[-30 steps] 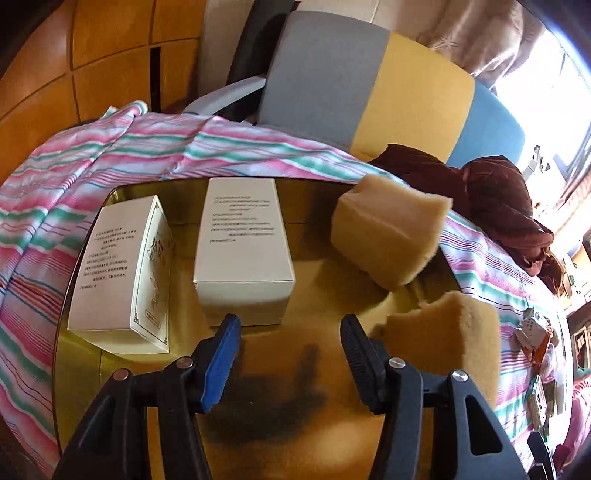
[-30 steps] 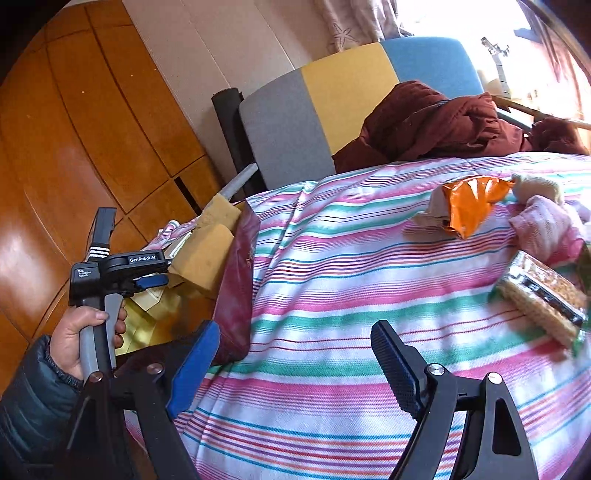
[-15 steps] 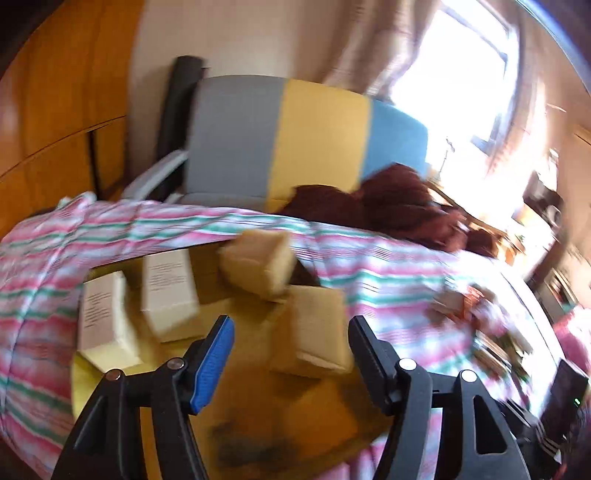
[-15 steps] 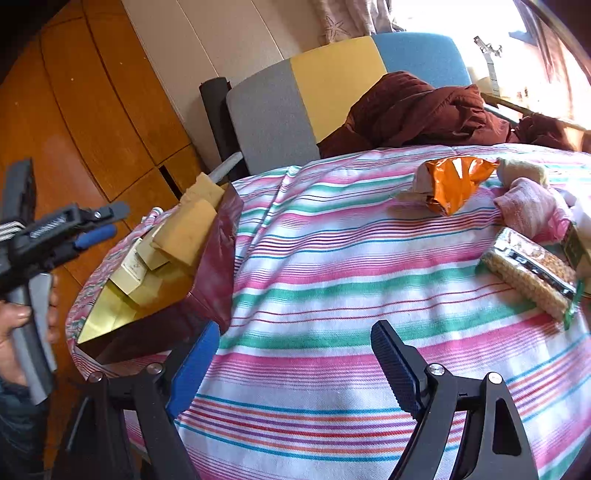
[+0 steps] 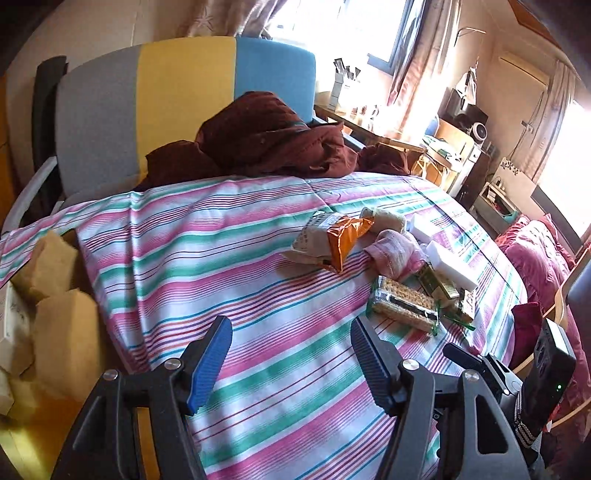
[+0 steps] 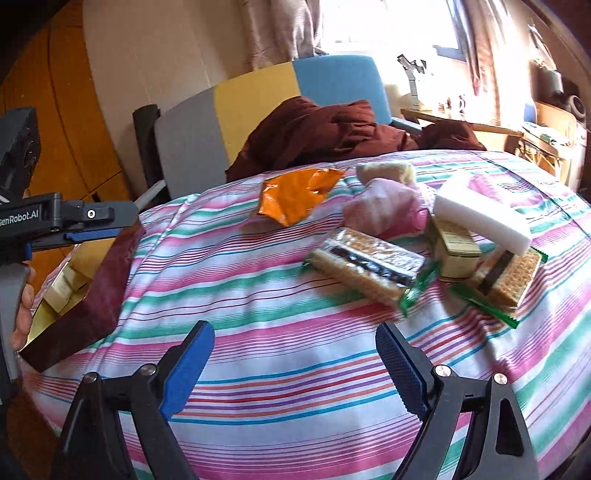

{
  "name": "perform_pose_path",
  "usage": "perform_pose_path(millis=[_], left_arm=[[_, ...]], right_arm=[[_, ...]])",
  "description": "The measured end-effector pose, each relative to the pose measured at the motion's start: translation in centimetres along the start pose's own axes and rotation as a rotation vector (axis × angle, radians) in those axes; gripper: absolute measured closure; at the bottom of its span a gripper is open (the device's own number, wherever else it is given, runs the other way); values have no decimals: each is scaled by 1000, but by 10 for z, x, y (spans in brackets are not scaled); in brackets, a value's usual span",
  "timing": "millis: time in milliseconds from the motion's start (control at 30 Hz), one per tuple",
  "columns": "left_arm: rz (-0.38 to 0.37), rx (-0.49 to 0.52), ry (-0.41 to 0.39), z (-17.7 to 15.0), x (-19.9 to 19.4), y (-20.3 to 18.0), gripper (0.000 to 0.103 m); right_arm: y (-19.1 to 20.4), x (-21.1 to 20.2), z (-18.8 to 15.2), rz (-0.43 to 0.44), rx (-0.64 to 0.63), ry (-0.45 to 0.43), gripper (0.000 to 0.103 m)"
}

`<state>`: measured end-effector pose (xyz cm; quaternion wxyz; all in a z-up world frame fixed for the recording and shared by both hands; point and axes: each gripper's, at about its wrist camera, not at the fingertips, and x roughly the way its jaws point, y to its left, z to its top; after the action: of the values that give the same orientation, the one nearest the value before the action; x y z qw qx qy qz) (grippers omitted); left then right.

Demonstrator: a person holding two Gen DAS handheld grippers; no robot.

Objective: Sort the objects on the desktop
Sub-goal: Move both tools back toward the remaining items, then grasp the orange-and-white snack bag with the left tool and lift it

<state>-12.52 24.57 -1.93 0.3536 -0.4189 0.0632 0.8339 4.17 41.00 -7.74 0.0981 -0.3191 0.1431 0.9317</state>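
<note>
Counted on the striped cloth (image 6: 295,369) and in the tray (image 6: 74,325)

Two cracker packs (image 6: 365,267) (image 6: 506,273), one orange bag (image 6: 295,195), one white block (image 6: 480,218), one pink cloth (image 6: 380,206), one gold box (image 6: 456,247); at left edge, two sponges (image 5: 44,266) (image 5: 66,328).

A striped cloth (image 5: 229,258) in pink, green and white covers the tabletop. Past its far edge stands a chair (image 5: 177,92) with a backrest in grey, yellow and blue panels, and a dark red garment (image 5: 273,144) lies bunched on its seat, against the tabletop's edge. Curtains (image 6: 280,33) hang by a bright window (image 5: 332,26) behind the chair. Wooden panelling (image 6: 70,122) lines the left wall.
</note>
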Motion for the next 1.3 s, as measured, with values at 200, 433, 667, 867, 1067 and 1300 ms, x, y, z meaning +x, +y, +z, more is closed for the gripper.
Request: perform_pose_path(millis=[200,433,667,867,1067,1300], left_arm=[[-55,84,38,34,45,-31,19],[-66,191,73,64,90,-49,19],[-76,197,80,79,117,-38,13],[-97,226,95,89,137,-37,12],[-138,229,126,101,159,-38,12],[-173,125,181,96,177,-30,36]], right_arm=[[-15,13,4,3,-1,-10,13],[-24,21,0,74,37,-18,13],[-27,25,-2,132,52,-24,10],[-29,25,-2,155,60,-27,7],[-30,26,-3,172,65,-25,6],[-31,27,-3,183,67,-21,4]])
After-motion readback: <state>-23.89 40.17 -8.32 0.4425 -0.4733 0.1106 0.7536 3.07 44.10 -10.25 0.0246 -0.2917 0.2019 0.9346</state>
